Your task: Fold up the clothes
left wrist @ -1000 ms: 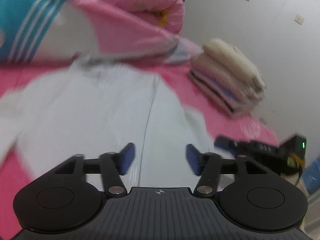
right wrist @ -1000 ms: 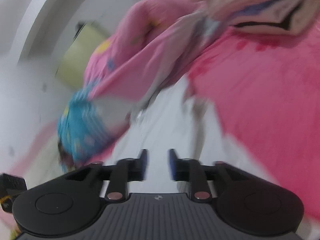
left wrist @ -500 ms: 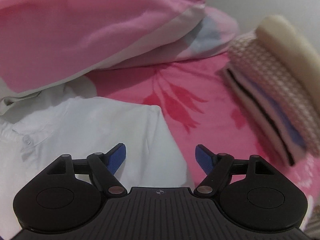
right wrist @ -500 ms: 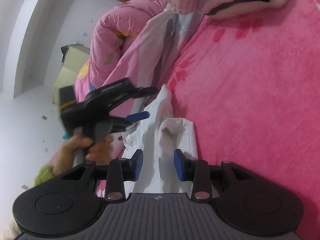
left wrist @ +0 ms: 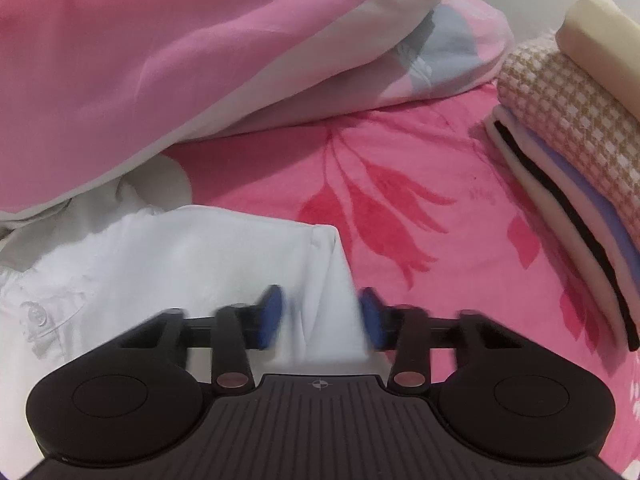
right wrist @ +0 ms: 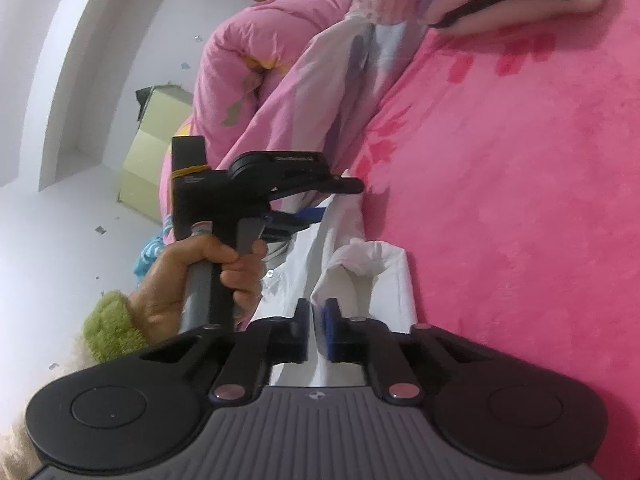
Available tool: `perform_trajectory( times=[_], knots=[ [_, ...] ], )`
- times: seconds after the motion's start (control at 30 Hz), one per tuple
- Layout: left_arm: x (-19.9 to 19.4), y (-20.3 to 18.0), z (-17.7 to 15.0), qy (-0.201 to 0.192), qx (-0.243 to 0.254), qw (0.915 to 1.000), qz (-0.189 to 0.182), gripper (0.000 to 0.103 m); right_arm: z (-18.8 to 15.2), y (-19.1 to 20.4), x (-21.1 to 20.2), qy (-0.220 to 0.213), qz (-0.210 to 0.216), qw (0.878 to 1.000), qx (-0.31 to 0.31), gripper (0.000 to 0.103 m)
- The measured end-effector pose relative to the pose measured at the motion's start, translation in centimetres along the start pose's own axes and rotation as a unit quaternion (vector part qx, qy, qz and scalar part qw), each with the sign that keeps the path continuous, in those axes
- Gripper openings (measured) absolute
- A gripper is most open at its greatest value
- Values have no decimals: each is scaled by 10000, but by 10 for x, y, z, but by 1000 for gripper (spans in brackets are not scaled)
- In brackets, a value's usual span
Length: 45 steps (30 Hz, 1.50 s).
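While a white shirt (left wrist: 200, 264) lies spread on a pink floral bedspread (left wrist: 420, 200), the left gripper (left wrist: 320, 316) straddles its folded shoulder edge, blue pads (left wrist: 268, 316) blurred and partly apart with cloth between them. Seen from the right wrist, the right gripper (right wrist: 318, 330) has its pads nearly together on a raised fold of the shirt (right wrist: 360, 276), though a firm grip cannot be confirmed. Ahead and left of it, a person's hand (right wrist: 200, 276) in a green cuff (right wrist: 110, 326) holds the other tool's handle. Beyond the left gripper, a pink quilt (left wrist: 180, 60) overhangs the collar; folded clothes (left wrist: 572, 160) are stacked to its right.
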<state>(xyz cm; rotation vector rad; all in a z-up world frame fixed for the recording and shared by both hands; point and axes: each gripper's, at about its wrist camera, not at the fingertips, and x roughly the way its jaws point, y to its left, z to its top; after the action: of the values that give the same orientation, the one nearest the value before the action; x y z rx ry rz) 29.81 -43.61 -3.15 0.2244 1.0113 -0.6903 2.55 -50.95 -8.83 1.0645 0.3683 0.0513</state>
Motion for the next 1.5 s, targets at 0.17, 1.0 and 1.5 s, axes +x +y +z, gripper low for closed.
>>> perform_trajectory(
  times=[0.17,1.0,1.5],
  knots=[
    [-9,16,-9,-343,-102,9987,-352,9,-2,3,-5,-114,-14,9997,-234,0],
    [-12,58,-25,-555,-1287,9755,-1694,56,-4,-16,-5,-148,-530,9983,172,2],
    [-18,46,-36,-1180,-1124,9791,-1218,2,-7,-15,-5,-157,-570,9983,-11,1]
  ],
)
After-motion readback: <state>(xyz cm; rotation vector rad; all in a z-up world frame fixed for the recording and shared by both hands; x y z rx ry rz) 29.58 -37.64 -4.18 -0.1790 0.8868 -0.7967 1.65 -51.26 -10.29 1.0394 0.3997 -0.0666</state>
